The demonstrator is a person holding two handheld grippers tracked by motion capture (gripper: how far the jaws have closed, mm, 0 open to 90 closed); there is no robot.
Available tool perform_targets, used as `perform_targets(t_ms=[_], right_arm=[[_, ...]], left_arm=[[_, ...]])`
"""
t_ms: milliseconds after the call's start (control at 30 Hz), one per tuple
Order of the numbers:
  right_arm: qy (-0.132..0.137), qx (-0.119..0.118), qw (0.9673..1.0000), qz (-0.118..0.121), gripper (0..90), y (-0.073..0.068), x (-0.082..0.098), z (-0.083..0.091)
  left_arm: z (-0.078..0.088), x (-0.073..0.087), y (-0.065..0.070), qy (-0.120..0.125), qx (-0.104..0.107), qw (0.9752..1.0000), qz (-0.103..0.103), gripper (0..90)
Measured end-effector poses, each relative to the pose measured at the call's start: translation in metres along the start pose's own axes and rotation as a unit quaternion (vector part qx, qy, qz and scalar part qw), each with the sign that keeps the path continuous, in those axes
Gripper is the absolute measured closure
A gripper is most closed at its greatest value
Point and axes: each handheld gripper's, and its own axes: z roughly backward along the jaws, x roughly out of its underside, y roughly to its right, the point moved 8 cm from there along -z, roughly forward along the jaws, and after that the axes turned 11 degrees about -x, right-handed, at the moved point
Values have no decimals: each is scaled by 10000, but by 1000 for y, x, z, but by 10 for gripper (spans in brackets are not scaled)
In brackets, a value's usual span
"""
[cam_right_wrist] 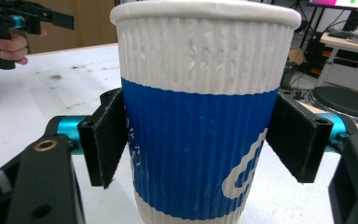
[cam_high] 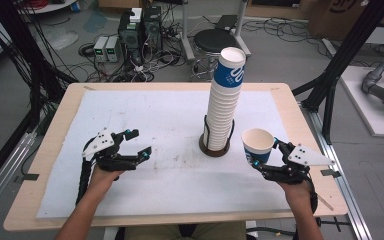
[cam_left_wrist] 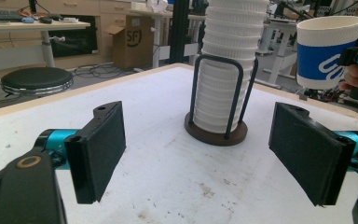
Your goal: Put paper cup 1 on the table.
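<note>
The right gripper [cam_high: 266, 156] clamps an upright blue-and-white paper cup [cam_high: 258, 144] between its pads, lifted just right of the tall cup stack [cam_high: 225, 100] in its holder [cam_high: 214, 144]. The left gripper [cam_high: 137, 142] stands open and empty, well apart on the white mat [cam_high: 155, 115].

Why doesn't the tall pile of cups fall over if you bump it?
It probably would wobble. The stack of cups rises far above its wire holder, which hugs only the lowest cups, and it already leans a little. The round base looks small, so a hard push could tip everything. Paper cups are likely light; the right claw lifts one cup easily.
</note>
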Motion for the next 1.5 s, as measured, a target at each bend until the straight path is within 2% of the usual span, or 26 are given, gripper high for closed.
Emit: perform_targets(t_ms=[367,667,800,1033,1367,1500], right_arm=[[69,301,9995,-63,262,12,1,6],[84,659,9975,-248,261,34,7,8],[10,972,9944,-405,262,53,15,6],[-67,1288,9897,-619,262,78,22,-4],[-127,1642,9826,-862,261,96,35,-21],[-192,1706,9801,-995,261,101,42,-27]], left_arm=[[-1,3,0,-50,23,10000,7,186],[-1,3,2,-57,-2,10000,-20,187],[-3,4,3,-73,-1,10000,-11,187],[-5,5,4,-105,15,9999,-3,187],[-6,7,6,-156,58,9999,-32,188],[-7,7,6,-163,62,9998,-37,188]])
